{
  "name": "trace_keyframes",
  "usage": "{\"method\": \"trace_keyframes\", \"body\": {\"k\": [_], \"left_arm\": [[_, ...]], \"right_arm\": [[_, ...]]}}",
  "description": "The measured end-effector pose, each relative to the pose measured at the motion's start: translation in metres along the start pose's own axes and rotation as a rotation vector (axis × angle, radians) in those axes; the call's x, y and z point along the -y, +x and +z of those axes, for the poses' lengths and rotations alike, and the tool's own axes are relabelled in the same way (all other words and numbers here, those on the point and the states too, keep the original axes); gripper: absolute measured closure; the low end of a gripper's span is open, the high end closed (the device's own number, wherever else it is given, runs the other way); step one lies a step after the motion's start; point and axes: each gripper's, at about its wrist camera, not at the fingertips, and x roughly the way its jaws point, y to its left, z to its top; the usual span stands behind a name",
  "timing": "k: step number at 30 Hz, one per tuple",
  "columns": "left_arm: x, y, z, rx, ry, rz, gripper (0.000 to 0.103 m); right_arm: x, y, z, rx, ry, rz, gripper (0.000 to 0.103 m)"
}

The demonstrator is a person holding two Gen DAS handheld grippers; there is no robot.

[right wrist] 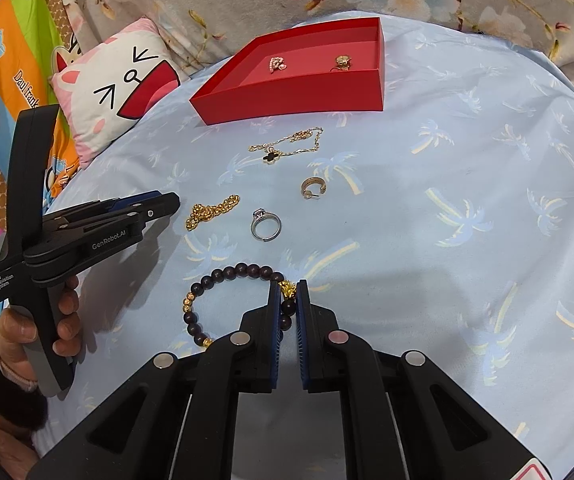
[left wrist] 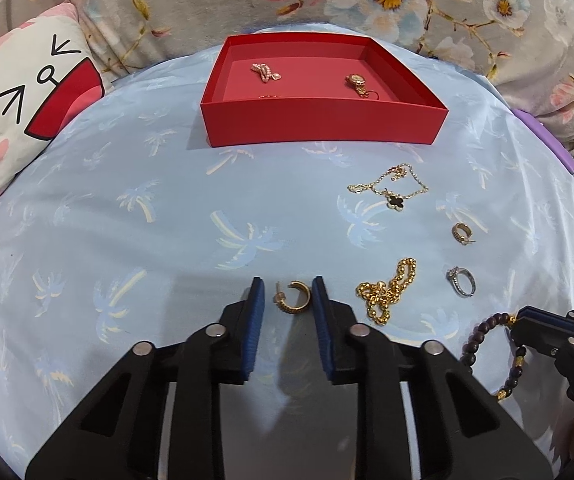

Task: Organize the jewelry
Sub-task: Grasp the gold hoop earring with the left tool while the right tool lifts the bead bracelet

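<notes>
Through my left wrist camera, my left gripper (left wrist: 287,294) stands spread on either side of a gold hoop earring (left wrist: 293,298), its pads apart from it; the red box (left wrist: 323,120) sits well ahead. Through my right wrist camera, my right gripper (right wrist: 288,300) is pinching the dark beaded bracelet (right wrist: 223,276) at its gold charm, the silver ring (right wrist: 265,224) lying just ahead.

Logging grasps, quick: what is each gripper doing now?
Left gripper: open around the gold hoop earring.
Right gripper: shut on the beaded bracelet.
</notes>
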Motion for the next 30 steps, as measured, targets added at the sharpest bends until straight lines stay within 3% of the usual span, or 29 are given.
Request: {"method": "trace_keyframes", "body": {"k": [17, 30], "left_arm": [[0.002, -0.008, -0.007, 0.004, -0.007, -0.058, 0.085], [-0.01, -0.039, 0.009, 0.045, -0.027, -0.094, 0.085]], "right_arm": [[0.001, -0.001, 0.001, 0.005, 0.002, 0.003, 0.096], [-0.019, -0.043, 0.034, 0.119, -0.103, -0.003, 0.096]]}}
